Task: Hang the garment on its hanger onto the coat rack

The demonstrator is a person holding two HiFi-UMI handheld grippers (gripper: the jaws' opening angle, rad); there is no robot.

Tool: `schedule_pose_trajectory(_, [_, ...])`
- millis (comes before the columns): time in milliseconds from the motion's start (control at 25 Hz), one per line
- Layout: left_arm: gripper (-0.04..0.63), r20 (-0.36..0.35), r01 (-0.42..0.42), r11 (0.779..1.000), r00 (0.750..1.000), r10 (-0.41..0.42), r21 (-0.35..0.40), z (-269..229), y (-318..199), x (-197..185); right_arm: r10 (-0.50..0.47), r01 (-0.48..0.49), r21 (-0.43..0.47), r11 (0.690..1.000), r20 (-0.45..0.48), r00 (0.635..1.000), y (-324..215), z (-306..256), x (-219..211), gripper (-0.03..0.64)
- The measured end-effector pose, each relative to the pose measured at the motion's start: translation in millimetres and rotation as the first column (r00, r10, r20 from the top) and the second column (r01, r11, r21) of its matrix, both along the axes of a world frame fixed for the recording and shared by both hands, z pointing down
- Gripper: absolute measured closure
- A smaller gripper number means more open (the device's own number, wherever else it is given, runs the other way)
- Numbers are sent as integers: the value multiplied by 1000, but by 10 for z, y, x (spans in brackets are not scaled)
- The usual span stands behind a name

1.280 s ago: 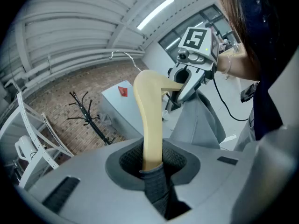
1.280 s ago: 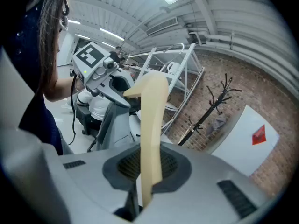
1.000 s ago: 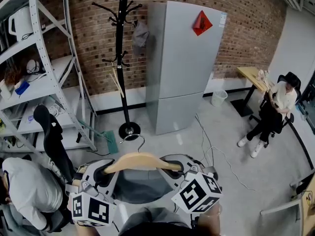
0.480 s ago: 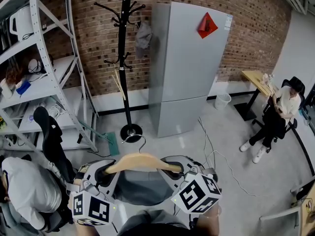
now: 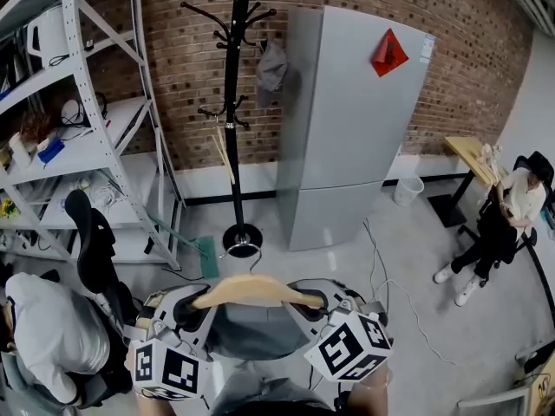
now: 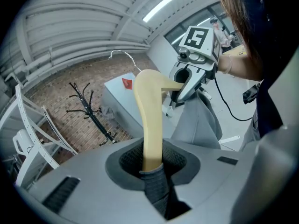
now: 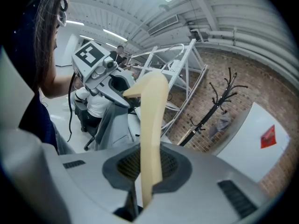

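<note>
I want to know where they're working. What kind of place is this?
Probably a lab or workshop office: cluttered metal shelving, a fridge beside a coat rack, and a person seated by a desk.

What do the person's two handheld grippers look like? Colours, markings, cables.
On left gripper and right gripper: light grey moulded shells, dark textured pads, a white cube with black square markers. Black cable on the right one. Dark navy top worn.

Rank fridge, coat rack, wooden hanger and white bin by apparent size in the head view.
1. fridge
2. coat rack, about as tall but far thinner
3. wooden hanger, enlarged by nearness to the camera
4. white bin
</note>
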State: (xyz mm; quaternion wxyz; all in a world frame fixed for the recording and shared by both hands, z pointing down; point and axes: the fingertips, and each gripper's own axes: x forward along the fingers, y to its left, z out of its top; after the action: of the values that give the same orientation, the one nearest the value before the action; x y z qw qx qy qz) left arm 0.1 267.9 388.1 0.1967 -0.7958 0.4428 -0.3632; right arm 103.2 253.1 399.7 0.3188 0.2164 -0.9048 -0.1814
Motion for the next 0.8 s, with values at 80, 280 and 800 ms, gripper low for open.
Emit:
schedule_pose_trajectory(80, [522,1,1,1000,1000,-1,2,14,-105,-53,0,0,-1,1000,-2,1000,-103,16,-53,574])
schedule_pose_trajectory(280, [522,2,1,1000,1000,-1,4,60,-488,-263,6,-6,-6,1000,-8,1000,-481,63,-258,574])
schedule_pose_trajectory(800, [522,17,-14,999,1000,13,35,-33,-1434,-964,30,-29,21,999,-34,999,-1419,-6,-960,574])
